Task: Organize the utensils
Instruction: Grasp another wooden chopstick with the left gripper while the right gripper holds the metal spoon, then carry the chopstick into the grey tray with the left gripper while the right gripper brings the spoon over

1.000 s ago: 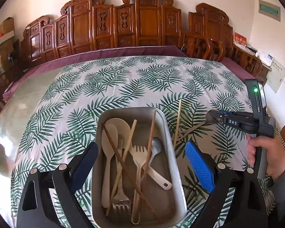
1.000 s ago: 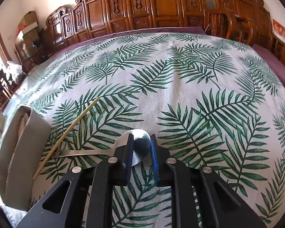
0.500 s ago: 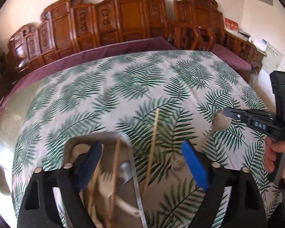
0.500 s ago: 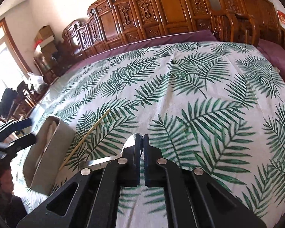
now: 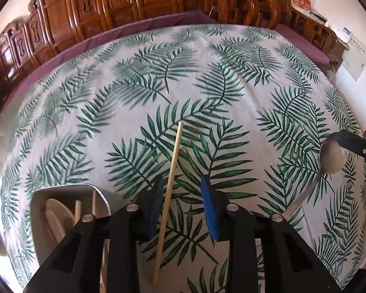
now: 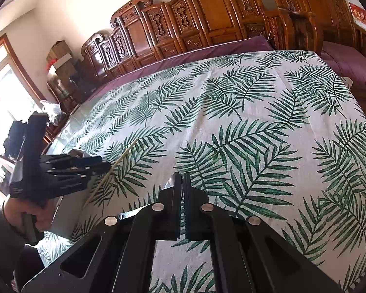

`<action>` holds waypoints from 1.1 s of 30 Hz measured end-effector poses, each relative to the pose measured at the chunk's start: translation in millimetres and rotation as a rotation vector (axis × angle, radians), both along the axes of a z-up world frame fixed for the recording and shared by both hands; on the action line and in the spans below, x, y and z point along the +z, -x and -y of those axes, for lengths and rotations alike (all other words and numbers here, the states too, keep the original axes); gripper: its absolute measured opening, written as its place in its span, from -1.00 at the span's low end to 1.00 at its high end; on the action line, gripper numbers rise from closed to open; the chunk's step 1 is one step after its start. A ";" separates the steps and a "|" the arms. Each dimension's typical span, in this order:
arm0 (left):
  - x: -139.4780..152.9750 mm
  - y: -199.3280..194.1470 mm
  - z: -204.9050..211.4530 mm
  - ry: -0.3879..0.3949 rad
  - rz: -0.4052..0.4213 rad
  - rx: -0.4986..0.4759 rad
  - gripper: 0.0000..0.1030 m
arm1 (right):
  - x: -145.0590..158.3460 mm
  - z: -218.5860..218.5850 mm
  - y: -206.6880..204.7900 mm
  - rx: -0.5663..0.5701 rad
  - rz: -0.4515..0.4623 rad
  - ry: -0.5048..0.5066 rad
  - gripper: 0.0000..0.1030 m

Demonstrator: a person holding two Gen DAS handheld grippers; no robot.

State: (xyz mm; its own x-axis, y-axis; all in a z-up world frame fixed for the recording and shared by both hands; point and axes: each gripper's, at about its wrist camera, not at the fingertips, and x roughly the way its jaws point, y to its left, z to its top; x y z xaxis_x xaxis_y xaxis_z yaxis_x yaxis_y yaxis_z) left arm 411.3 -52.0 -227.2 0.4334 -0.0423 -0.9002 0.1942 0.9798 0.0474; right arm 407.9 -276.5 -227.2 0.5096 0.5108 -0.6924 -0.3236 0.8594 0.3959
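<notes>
A single wooden chopstick [image 5: 169, 193] lies on the leaf-print tablecloth [image 5: 207, 73]. My left gripper [image 5: 180, 205] is open, its blue pads [image 5: 212, 210] on either side of the chopstick, just above it. The grey metal tray [image 5: 68, 190] with pale spoons and chopsticks sits at the lower left. My right gripper [image 6: 182, 183] is shut on a metal spoon [image 5: 331, 156], held by its bowl above the cloth; the handle [image 5: 302, 197] hangs toward the table. In the right wrist view the chopstick [image 6: 112, 171] runs past the left gripper [image 6: 60, 171].
Carved wooden chairs [image 5: 143, 2] line the far side of the table. A purple cloth edge [image 6: 195, 56] borders the leaf-print cloth. Boxes [image 6: 60, 56] stand by the window at left.
My left gripper has moved right from over the tray to straddle the chopstick, jaws narrower. My right gripper has lifted the spoon off the cloth.
</notes>
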 end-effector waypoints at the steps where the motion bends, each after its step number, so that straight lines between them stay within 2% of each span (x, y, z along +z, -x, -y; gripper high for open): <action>1: -1.7 -0.5 0.3 -0.014 -0.003 0.002 -0.47 | -0.3 -0.2 -0.1 0.000 -0.001 0.002 -0.95; 7: -11.3 -5.8 -2.6 -0.046 -0.033 0.010 -0.61 | -0.1 -0.1 -1.3 0.003 -0.001 -0.008 -0.95; 17: -17.9 -8.7 -0.7 -0.087 -0.045 0.008 -0.66 | 0.7 -2.6 -0.4 -0.004 -0.008 -0.010 -0.95; 21: -21.0 -9.5 2.0 -0.105 -0.054 -0.007 -0.88 | 0.6 -5.0 -0.5 0.003 -0.008 -0.009 -0.95; 24: -24.9 -10.7 5.4 -0.131 -0.056 -0.022 -0.88 | -1.0 -4.9 -1.5 0.002 -0.009 -0.007 -0.95; 29: -24.3 -10.7 6.3 -0.110 -0.064 -0.030 -0.91 | 0.4 -6.2 -1.7 0.007 -0.012 -0.003 -0.95; 33: -11.1 -1.6 7.1 -0.076 -0.026 -0.024 -0.91 | 9.6 -12.7 2.7 0.032 0.004 0.001 -0.95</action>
